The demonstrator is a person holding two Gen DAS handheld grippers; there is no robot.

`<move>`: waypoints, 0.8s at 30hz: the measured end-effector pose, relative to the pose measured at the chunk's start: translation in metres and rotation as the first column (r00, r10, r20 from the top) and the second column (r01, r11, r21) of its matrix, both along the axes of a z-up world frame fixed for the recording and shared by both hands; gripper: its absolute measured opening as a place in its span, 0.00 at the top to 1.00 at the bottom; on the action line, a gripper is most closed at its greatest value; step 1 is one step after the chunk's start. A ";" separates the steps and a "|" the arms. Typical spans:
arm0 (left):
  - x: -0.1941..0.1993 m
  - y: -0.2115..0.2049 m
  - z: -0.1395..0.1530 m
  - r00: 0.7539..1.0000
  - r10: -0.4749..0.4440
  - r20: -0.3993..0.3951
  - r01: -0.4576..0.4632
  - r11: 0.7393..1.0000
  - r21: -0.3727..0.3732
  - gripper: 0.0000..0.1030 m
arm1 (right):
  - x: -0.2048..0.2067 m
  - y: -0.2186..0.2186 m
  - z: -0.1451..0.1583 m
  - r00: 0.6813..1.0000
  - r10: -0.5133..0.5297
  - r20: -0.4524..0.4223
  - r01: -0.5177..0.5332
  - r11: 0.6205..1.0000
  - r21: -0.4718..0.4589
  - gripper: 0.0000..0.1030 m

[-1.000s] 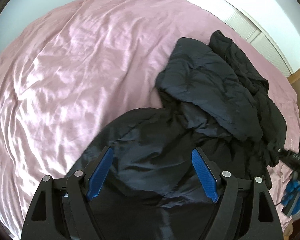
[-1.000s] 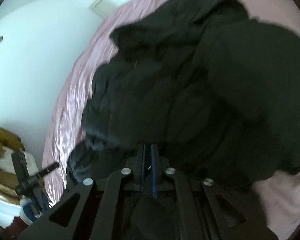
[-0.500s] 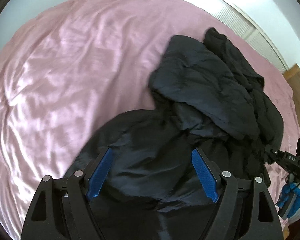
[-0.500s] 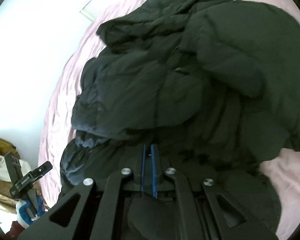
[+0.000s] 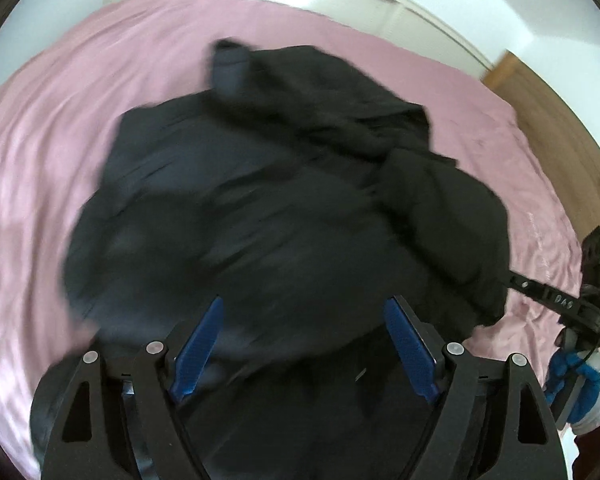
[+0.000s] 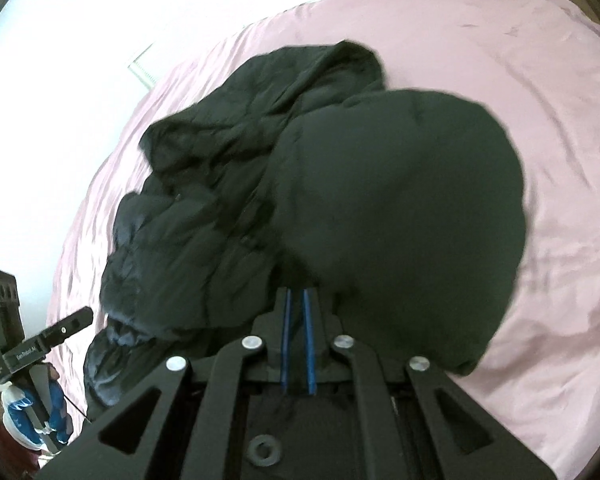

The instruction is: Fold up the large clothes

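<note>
A: Where is the garment?

B: The black padded jacket (image 5: 284,216) lies crumpled on the bed with the pink sheet (image 5: 60,128), in the middle and near part of it. One rounded part (image 6: 400,208) bulges up on the right side, and wrinkled folds are heaped on the left.

A: And the left gripper (image 5: 306,354)?

B: Its blue fingers (image 5: 196,354) stand wide apart above the near part of the jacket. They do not press on the cloth.

A: The right gripper (image 6: 296,336)?

B: Its fingers (image 6: 309,344) are pressed together on a fold of the jacket at its near edge. A gloved hand (image 5: 580,384) carries this gripper at the right edge of the bed.
</note>
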State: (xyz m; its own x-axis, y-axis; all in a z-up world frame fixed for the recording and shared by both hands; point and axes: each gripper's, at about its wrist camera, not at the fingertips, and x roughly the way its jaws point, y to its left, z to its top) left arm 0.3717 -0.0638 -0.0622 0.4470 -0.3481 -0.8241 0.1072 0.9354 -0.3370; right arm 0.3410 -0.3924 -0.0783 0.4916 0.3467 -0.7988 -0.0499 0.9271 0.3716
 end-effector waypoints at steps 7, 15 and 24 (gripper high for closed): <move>0.078 -0.080 -0.010 0.991 -0.133 0.013 0.133 0.991 0.017 0.19 | 0.021 -0.035 -0.005 0.999 -0.050 0.016 0.050 0.999 -0.017 0.93; 0.146 -0.128 -0.043 0.988 -0.148 -0.043 0.148 0.989 0.001 0.19 | 0.062 -0.050 0.003 0.995 -0.069 0.072 0.074 0.995 -0.067 0.93; 0.188 -0.147 -0.082 0.981 -0.158 -0.112 0.159 0.987 0.003 0.18 | 0.094 -0.054 -0.023 0.997 -0.063 0.046 0.067 0.993 -0.099 0.91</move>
